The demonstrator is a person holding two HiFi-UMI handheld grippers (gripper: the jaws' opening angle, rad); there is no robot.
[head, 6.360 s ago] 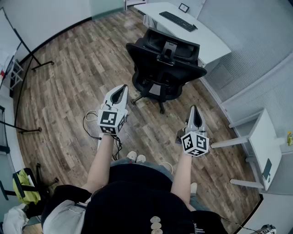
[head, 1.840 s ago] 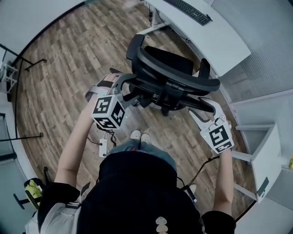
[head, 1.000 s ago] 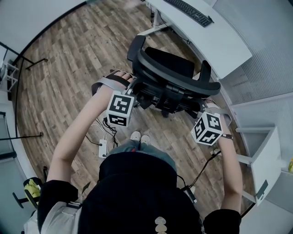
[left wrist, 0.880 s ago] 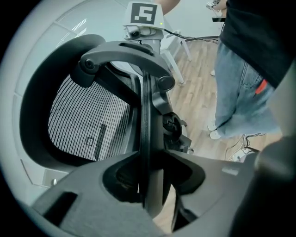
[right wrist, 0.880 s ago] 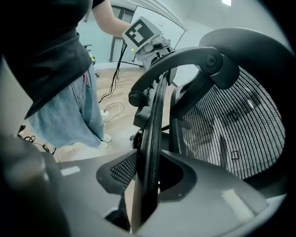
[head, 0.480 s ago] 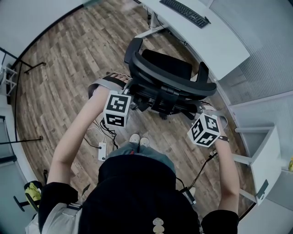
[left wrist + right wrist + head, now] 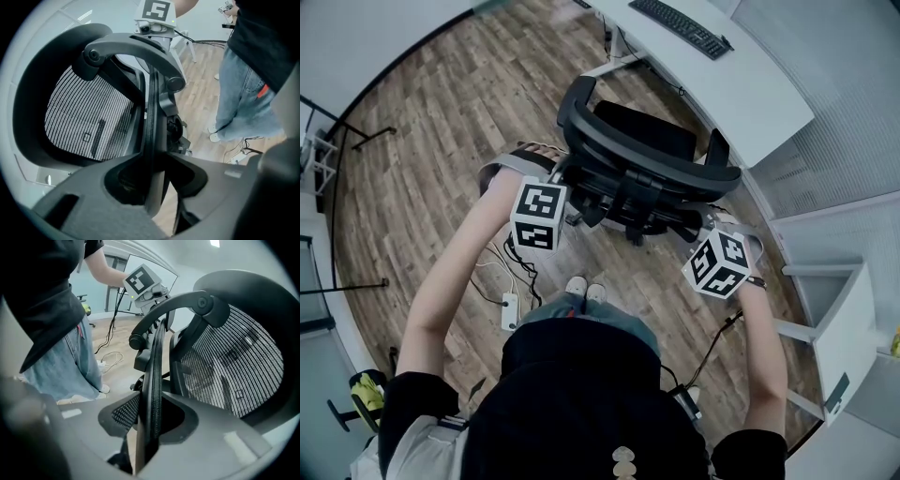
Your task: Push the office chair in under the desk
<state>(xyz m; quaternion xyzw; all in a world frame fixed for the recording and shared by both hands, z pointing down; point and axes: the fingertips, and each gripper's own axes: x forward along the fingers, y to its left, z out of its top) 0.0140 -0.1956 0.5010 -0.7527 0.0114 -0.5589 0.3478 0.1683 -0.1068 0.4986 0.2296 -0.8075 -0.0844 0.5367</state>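
Black backrest hiding most of base of office chair; desk cut off. Mesh back, curved frame, rim clamped by left gripper and right gripper, jaws just tightened.

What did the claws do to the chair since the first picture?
Both came forward from empty air to the office chair. The left claw and right claw have just been closing, each on a side edge of its backrest. The chair still stands out from the desk, not pushed under.

A white power strip and cables lie on the wooden floor.
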